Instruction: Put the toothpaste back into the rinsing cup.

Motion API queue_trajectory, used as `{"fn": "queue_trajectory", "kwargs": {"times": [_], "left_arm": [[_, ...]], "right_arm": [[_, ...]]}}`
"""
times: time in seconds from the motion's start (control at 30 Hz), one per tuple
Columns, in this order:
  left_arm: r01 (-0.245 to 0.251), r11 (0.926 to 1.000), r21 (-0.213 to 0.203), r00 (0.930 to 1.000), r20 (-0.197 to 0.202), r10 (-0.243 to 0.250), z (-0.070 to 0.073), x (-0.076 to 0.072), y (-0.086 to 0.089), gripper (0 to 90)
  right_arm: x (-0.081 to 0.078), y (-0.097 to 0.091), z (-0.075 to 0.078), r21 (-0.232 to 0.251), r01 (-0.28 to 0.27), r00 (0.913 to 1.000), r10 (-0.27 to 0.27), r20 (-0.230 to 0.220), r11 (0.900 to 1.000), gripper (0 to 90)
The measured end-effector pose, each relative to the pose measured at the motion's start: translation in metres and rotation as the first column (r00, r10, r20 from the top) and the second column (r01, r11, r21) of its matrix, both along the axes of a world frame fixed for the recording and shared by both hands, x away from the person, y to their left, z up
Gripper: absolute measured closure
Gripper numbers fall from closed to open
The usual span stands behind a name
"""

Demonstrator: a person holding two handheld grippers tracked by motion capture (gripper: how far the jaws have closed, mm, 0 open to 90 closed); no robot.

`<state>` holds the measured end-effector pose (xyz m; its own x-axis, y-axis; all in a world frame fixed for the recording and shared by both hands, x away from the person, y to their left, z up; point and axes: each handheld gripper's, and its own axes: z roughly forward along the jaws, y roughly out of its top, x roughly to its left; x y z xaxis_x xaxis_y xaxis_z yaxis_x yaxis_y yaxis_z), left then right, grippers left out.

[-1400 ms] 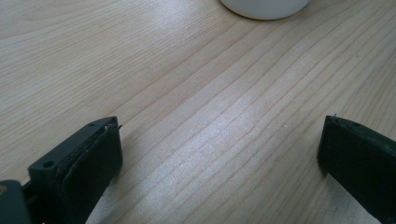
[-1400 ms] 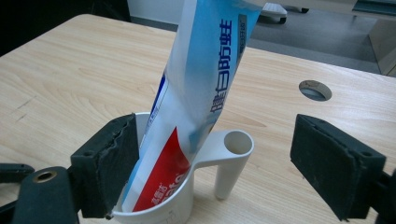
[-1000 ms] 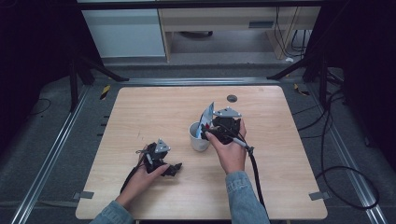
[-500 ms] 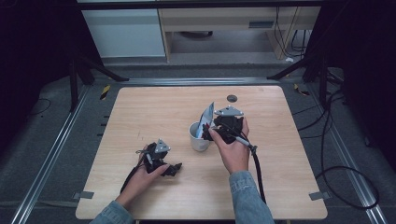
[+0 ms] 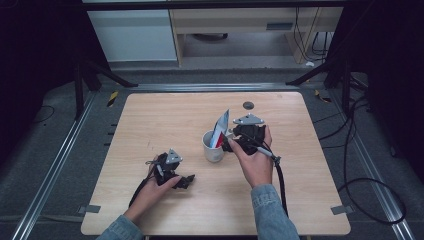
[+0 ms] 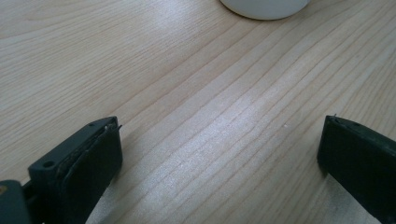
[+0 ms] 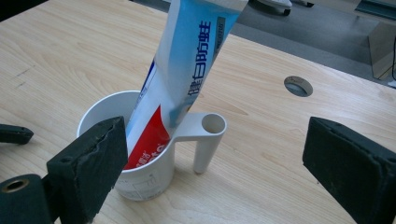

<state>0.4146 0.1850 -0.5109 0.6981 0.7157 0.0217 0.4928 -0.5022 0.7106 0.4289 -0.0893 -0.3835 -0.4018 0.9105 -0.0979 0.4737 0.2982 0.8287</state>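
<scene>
White plastic cup point(image 5: 213, 146) at frame centre on the tabletop point(image 5: 150, 120), toothpaste tube point(image 7: 187, 70) leaning inside. Likely light, tippable; tube soft, best pinched mid-body. Right gripper point(image 7: 215, 172) beside cup, jaws wide, empty. Left gripper point(image 6: 219, 154) lower left, jaws wide, empty.

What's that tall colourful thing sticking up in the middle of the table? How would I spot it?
Start at the wooden table, then find the white cup near its middle. Leaning out of the cup is a toothpaste tube, blue and white with a red lower part, the one brightly coloured thing there.
</scene>
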Motion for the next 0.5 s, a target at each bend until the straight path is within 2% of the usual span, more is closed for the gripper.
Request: {"fn": "queue_trajectory", "kwargs": {"times": [0.23, 0.5], "left_arm": [[-0.002, 1.0, -0.001, 1.0, 0.0, 0.002, 0.0, 0.0, 0.0, 0.0], [-0.004, 1.0, -0.004, 1.0, -0.003, 0.004, 0.0, 0.0, -0.001, 0.0]], "right_arm": [[-0.002, -0.007, -0.001, -0.005, 0.004, 0.9999, -0.004, -0.011, 1.0, 6.9], [-0.007, -0.024, -0.005, -0.009, 0.031, 0.9995, -0.031, -0.003, 0.9995, 6.9]]}}
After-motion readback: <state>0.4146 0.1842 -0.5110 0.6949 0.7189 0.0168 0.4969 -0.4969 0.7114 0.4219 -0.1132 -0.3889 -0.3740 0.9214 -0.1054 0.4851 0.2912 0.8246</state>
